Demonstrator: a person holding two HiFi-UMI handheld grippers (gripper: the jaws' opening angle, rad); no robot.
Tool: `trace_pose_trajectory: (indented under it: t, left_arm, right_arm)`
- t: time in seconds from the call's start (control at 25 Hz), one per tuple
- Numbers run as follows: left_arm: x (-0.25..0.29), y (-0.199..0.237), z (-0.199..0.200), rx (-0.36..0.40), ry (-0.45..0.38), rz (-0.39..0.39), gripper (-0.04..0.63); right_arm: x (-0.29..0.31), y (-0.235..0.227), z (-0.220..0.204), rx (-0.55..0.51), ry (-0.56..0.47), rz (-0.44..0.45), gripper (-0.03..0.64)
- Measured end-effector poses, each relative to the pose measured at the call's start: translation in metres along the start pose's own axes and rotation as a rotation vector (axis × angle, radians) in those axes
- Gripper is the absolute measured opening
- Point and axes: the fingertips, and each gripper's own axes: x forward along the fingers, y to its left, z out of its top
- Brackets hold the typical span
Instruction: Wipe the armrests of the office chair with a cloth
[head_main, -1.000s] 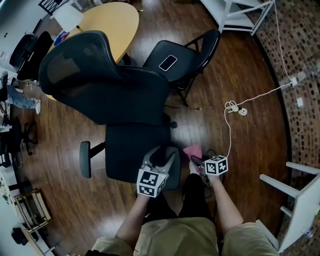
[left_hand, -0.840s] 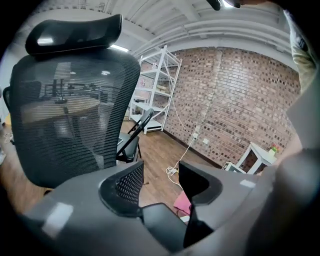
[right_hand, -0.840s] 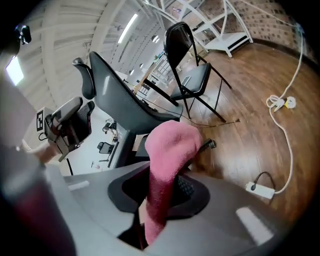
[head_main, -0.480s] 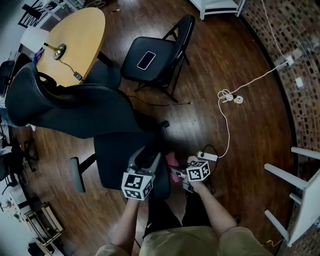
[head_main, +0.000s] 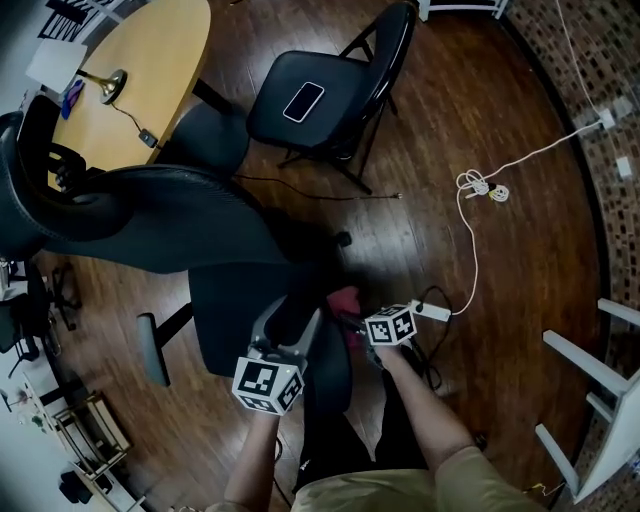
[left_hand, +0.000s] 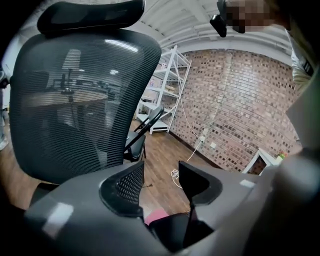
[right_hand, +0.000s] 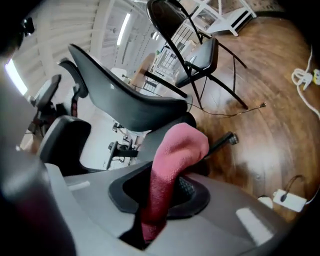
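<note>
The black office chair (head_main: 170, 230) faces me, and its mesh back (left_hand: 75, 100) fills the left gripper view. Its right armrest (head_main: 330, 385) lies just in front of my knees; the left armrest (head_main: 150, 350) sticks out on the far side. My left gripper (head_main: 290, 318) hovers over the seat edge beside the right armrest, jaws apart, a dark shape low between them. My right gripper (head_main: 352, 318) is shut on a pink cloth (head_main: 345, 298), which bulges up out of the jaws (right_hand: 180, 145) just past the armrest's front end.
A black folding chair (head_main: 385, 60) with a phone (head_main: 305, 101) on its seat stands beyond. A round wooden table (head_main: 130, 70) is at the far left. A white power strip (head_main: 432, 312) and its cable (head_main: 480, 185) lie on the wood floor to the right, and a white frame (head_main: 600, 400) stands at the right edge.
The view has shifted and the office chair's back now sits further left. Both grippers stay by the right armrest, the right one still holding the cloth.
</note>
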Motion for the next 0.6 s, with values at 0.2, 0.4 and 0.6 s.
trace_pose_trajectory:
  t: [0.2, 0.4, 0.6]
  left_arm:
    - [-0.003, 0.022, -0.009, -0.039, -0.023, 0.030, 0.202]
    - [-0.008, 0.033, -0.015, -0.030, -0.012, 0.035, 0.202]
    - [-0.013, 0.038, -0.022, -0.034, 0.012, 0.041, 0.201]
  right_arm:
    - [0.034, -0.071, -0.021, 0.005, 0.084, -0.155, 0.057]
    - [0.061, -0.101, -0.012, 0.047, 0.106, -0.156, 0.055]
    - [0.010, -0.060, 0.007, 0.070, -0.110, -0.009, 0.058]
